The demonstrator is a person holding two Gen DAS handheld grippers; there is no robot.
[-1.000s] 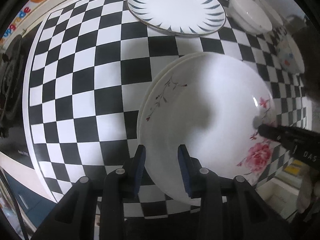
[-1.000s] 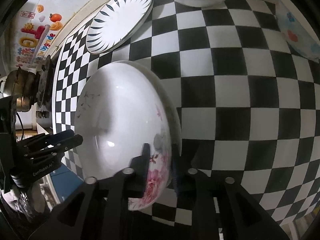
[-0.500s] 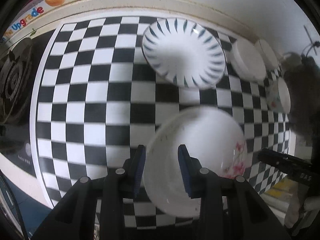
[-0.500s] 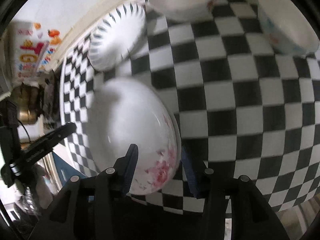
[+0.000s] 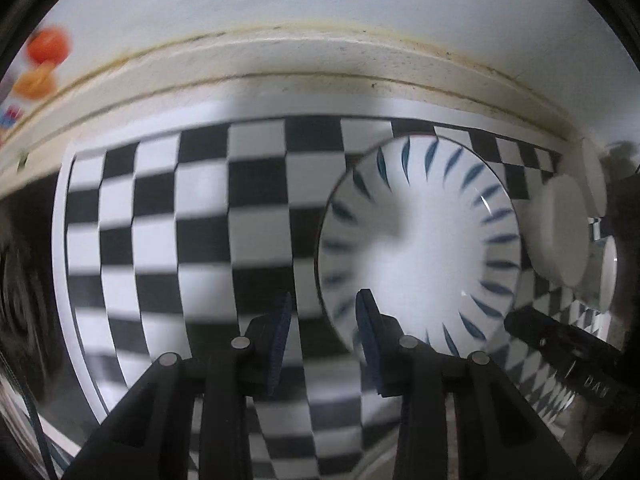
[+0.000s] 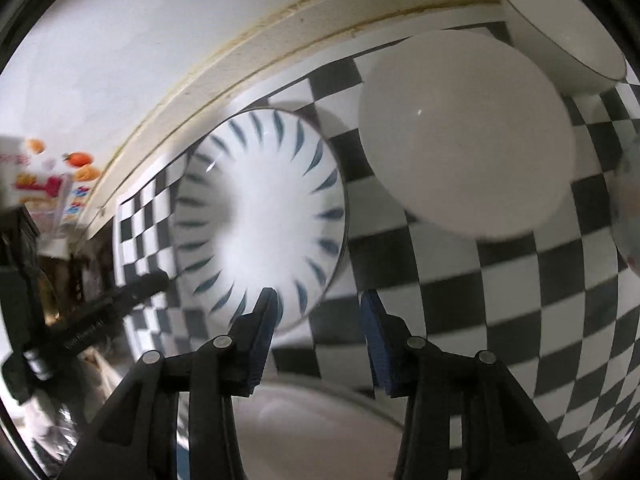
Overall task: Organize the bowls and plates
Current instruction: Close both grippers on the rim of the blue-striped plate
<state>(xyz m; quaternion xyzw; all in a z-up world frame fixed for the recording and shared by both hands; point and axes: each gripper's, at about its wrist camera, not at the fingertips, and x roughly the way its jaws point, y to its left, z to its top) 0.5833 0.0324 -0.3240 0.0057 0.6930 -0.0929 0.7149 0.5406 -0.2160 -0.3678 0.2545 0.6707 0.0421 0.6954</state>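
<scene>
Left wrist view: my left hand-held gripper point(image 5: 322, 312) hangs over the counter point(image 5: 160, 216), jaws part open, nothing between the pads. The striped plate point(image 5: 420, 248) lies flat just past its right finger, alone on the checks.

- Right hand-held gripper point(image 6: 318, 312): jaws closing, nothing between them; the same plate's point(image 6: 260, 224) near rim sits just beyond the left pad.
- Plate: glossy white glaze, round, shallow, dark-blue leaf strokes fanned round the rim.
- White bowl point(image 6: 464, 132): plain, smooth, deep and round, just right of the plate; a second bowl point(image 6: 564, 24) stands behind it by the wall. A patterned bowl edge point(image 6: 628, 208) shows at far right.
- White dish point(image 6: 316, 428): pale rim under my right hand-held gripper, mostly hidden.
- Counter: flat black-and-white checked sheet.

Progress, by my judgement: partway. The striped plate and the bowls are not yet stacked.
</scene>
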